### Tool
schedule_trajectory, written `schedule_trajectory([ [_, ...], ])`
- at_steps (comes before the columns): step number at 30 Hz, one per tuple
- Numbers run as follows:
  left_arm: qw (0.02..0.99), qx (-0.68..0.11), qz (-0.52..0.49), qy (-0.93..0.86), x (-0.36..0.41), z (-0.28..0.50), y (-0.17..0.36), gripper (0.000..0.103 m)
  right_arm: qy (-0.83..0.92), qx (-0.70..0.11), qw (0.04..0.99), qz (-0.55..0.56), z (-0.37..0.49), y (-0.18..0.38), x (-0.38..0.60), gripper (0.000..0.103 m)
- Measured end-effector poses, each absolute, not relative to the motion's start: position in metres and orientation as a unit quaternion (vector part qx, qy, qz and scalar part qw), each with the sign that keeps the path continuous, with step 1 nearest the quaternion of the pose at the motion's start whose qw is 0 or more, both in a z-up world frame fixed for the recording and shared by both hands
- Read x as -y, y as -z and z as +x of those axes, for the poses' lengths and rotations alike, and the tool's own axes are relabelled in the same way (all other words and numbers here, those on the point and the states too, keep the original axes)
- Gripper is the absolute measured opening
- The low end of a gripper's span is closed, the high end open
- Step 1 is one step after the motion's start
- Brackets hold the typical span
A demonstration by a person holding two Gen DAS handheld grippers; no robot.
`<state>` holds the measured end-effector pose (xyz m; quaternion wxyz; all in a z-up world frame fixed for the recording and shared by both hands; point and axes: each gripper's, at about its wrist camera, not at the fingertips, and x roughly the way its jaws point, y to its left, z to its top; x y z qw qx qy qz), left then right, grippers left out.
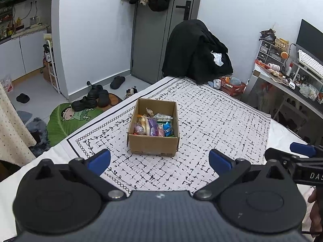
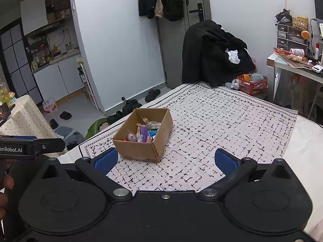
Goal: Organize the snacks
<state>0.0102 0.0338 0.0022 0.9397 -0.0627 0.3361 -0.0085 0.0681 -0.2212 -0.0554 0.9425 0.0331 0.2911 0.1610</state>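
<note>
My left tongs [image 1: 159, 160] and right tongs [image 2: 166, 160] hang spread wide at the bottom of each frame, blue pads [image 1: 100, 160] bare, gripping nothing. At mid-frame, an open cardboard box [image 1: 153, 144] sits on the patterned cloth [image 1: 212, 125], apart from both tongs. Inside it the snacks [image 1: 154, 126] lie packed together: purple, pink, blue and orange wrappers among them.

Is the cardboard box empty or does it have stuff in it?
Not empty: the open-topped box holds several wrapped snacks, filling roughly its lower part.
</note>
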Motion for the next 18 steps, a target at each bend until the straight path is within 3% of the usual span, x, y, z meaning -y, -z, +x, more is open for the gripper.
schedule_trajectory([
  [18,0.939,-0.338,-0.061,0.011,-0.0294,0.0106,-0.0041,0.103,-0.155,-0.291,0.944,0.025,0.0682,0.0529,0.22,0.103],
])
